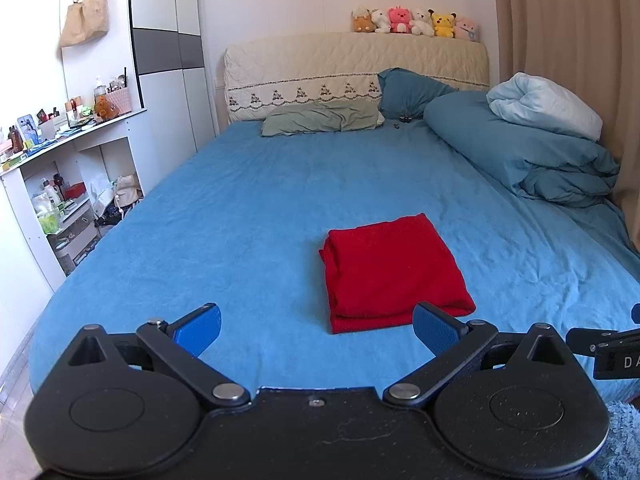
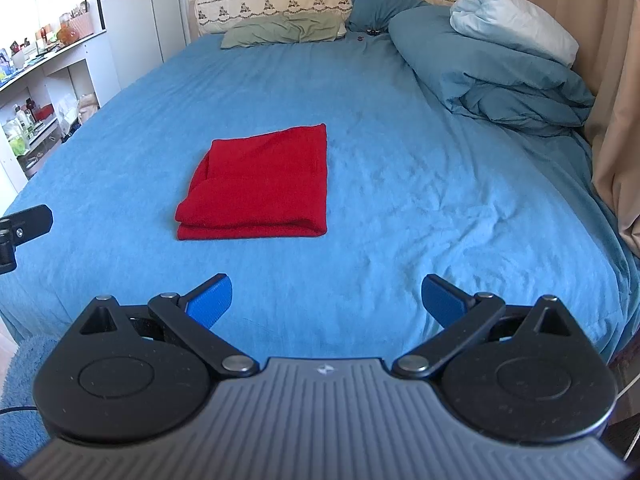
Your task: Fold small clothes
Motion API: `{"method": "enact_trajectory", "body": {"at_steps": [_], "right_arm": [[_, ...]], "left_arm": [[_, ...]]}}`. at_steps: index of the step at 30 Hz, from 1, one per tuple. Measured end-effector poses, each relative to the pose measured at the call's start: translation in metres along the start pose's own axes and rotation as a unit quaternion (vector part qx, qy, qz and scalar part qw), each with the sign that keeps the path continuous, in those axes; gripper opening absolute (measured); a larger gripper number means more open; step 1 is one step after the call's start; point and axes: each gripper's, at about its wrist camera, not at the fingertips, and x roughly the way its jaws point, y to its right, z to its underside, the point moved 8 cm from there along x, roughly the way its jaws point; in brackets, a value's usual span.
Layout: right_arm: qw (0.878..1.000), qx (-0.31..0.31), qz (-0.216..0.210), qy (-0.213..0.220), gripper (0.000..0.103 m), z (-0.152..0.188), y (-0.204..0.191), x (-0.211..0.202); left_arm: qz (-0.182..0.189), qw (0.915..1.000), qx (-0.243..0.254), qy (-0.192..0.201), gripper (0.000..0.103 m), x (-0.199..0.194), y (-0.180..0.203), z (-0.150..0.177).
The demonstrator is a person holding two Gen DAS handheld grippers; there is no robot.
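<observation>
Left wrist view: the left gripper (image 1: 316, 330) is held low over the near edge of the bed (image 1: 248, 208), jaws spread wide, nothing between the blue pads (image 1: 199, 329). A red garment (image 1: 390, 272), folded into a rough rectangle, is seen lying flat on the blue sheet just beyond the gripper, toward the bed's near half and a little right of centre; its layered edges are turned toward the camera. Part of the right gripper is glimpsed at the right margin. At the head of the bed a green pillow (image 1: 320, 118), a dark teal pillow (image 1: 408, 92) and a heaped duvet (image 1: 520, 148) with a pale bundle on top are noted; plush toys (image 1: 416, 21) are lined along the headboard (image 1: 352, 64). Cluttered shelves (image 1: 68, 168) stand off the bed's left side. Right wrist view: the right gripper (image 2: 326, 300) is likewise held over the bed's near edge, jaws wide apart and empty. The red garment (image 2: 260, 184) is seen ahead and left of it, well apart from the pads. A curtain (image 2: 616, 100) hangs along the bed's right side.
</observation>
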Motion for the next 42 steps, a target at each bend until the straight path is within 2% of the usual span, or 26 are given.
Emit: {"method": "enact_trajectory", "body": {"at_steps": [32, 42], "right_arm": [[1.0, 0.002, 0.0, -0.005, 0.103, 0.0074, -0.0053, 0.0077], [1.0, 0.002, 0.0, -0.005, 0.103, 0.0074, -0.0051, 0.0079]], "left_arm": [[-0.002, 1.0, 0.005, -0.001, 0.103, 0.0027, -0.0028, 0.0001], [0.008, 0.9999, 0.008, 0.009, 0.103, -0.0011, -0.0067, 0.0015]]}}
